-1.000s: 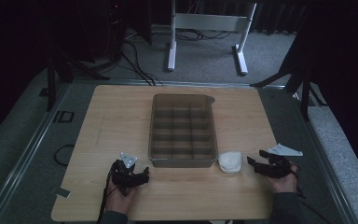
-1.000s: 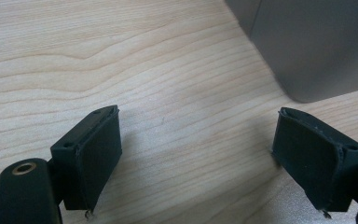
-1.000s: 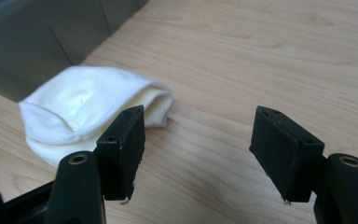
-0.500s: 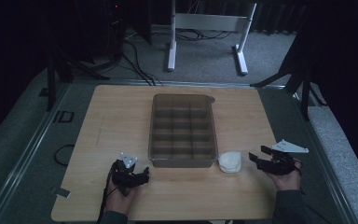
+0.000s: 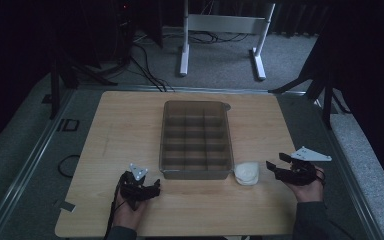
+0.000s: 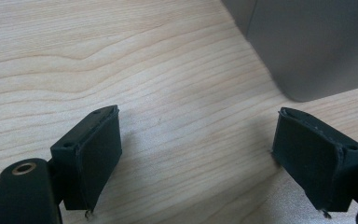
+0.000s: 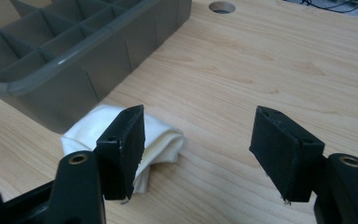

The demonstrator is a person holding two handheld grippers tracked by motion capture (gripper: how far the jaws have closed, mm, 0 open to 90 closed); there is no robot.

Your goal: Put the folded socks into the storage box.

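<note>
Cloth (image 5: 246,173), white, bunched, sits on table (image 5: 130,125) touching the near R corner of the grey divided tray (image 5: 196,140). Just ahead of R gripper (image 5: 276,165), slightly to its jaw-left side; in R gripper view the cloth (image 7: 161,135) is partly behind the left jaw, not between the pads.

R gripper: jaws spread wide, nothing held. In R gripper view, R gripper (image 7: 198,149) points at bare wood beside the cloth, tray wall (image 7: 74,84) beyond it.

L gripper (image 5: 142,189): jaws also spread, empty. In L gripper view, L gripper (image 6: 198,158) hovers low over table, tray corner (image 6: 307,46) ahead and to its right. Parked, no role yet by the look of it.

Change vs 1.0 s ago: R gripper has moved in toward the cloth and turned, its grey plate now tipped up more; gap to cloth smaller than at 0.5 s ago. L gripper, cloth, tray unchanged.

Meaning: approach phase for a cloth pick, grasp not yet made. Judgement: next needs R gripper to shift toward its jaw-left so the cloth sits between the pads, drop to table level, then close. Risk: left jaw pushes the cloth against the tray wall rather than straddling it. All 12 or so tray cells look empty; likely target is 1 of them.
</note>
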